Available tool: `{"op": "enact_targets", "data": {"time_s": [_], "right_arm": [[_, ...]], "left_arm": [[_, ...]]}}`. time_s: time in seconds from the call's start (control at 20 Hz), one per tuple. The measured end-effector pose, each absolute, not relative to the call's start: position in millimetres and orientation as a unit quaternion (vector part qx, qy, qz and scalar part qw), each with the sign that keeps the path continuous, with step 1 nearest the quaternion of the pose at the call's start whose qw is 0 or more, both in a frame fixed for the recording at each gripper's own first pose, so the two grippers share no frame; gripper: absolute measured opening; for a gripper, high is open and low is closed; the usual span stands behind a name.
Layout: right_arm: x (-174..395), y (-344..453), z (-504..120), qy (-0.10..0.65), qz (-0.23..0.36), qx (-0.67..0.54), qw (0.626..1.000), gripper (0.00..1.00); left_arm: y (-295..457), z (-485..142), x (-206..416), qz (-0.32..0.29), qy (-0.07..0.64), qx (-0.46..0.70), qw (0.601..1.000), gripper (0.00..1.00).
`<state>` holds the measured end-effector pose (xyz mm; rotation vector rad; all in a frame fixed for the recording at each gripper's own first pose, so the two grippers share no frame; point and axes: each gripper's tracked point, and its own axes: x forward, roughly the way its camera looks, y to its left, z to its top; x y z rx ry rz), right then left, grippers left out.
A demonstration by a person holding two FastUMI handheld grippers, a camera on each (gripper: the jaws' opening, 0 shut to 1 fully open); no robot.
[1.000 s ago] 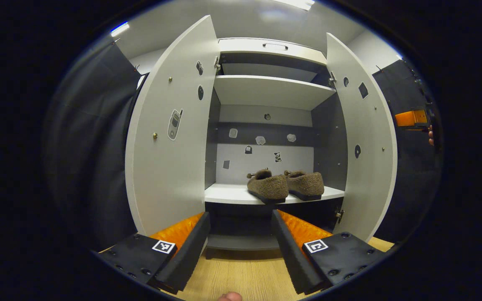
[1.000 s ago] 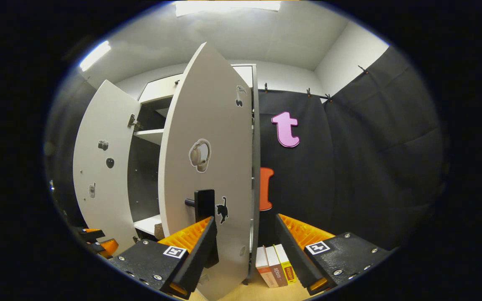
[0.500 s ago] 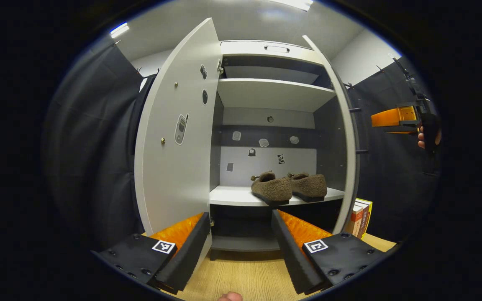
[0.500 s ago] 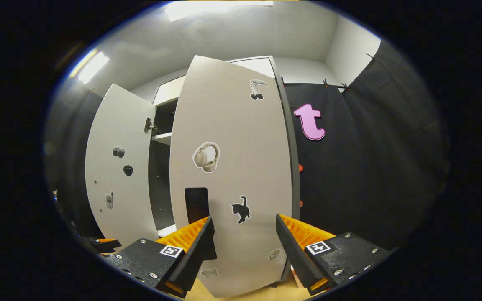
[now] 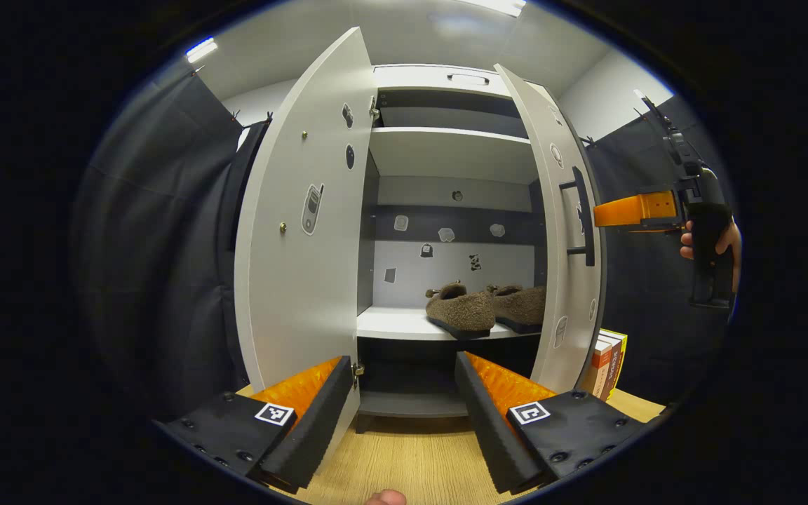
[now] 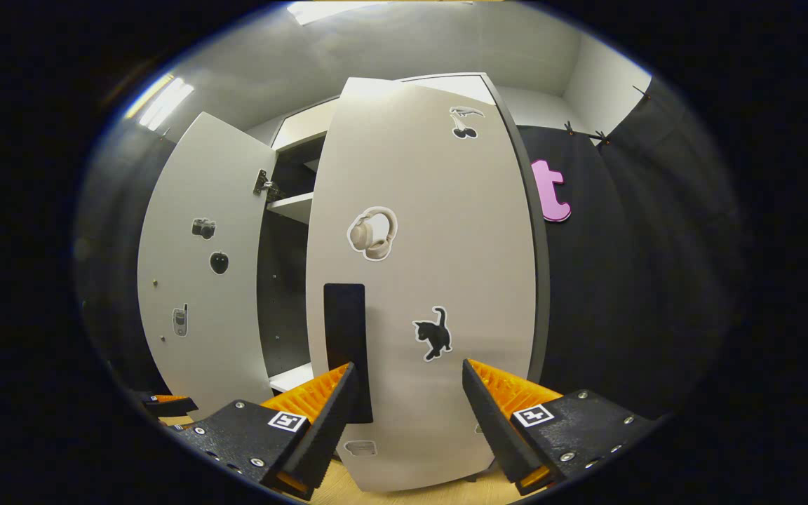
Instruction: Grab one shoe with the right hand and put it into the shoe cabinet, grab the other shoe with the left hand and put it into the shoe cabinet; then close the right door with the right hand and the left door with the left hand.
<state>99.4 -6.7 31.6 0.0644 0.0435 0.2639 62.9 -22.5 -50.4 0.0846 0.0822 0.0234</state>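
Two brown fuzzy shoes stand side by side on the white middle shelf of the shoe cabinet. The left door stands wide open. The right door is partly swung in, its black handle toward me. My right gripper is open, close against the outside of that door beside the handle. In the left gripper view that gripper sits by the door's handle, held by a hand. My left gripper is open, low in front of the cabinet, holding nothing.
Several books stand on the wooden floor to the right of the cabinet. An upper shelf holds nothing. Black cloth hangs on both sides. The left door also appears open in the right gripper view.
The right door has swung steadily inward, now covering part of the right shoe. My right gripper followed the door's outside face. My left gripper has barely moved.
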Motion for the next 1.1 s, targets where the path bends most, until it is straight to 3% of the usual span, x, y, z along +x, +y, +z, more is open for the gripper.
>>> {"op": "enact_targets", "data": {"time_s": [0.2, 0.3, 0.35, 0.5, 1.1], "right_arm": [[110, 2, 30, 0.017, 0.127, 0.027, 0.991, 0.92], [118, 5, 29, 0.019, 0.120, 0.025, 0.992, 0.92], [122, 8, 28, 0.020, 0.117, 0.024, 0.993, 0.92], [137, 17, 24, 0.021, 0.105, 0.021, 0.994, 0.92], [170, 31, 13, 0.018, 0.076, 0.009, 0.997, 0.92]], "left_arm": [[-17, -48, 63, 0.015, 0.036, 0.048, 0.998, 0.99], [-16, -50, 64, 0.016, 0.039, 0.047, 0.998, 0.94], [-15, -52, 64, 0.016, 0.040, 0.045, 0.998, 0.99], [-16, -54, 66, 0.014, 0.044, 0.040, 0.998, 0.94], [-25, -58, 64, -0.003, 0.051, 0.031, 0.998, 0.96]]}}
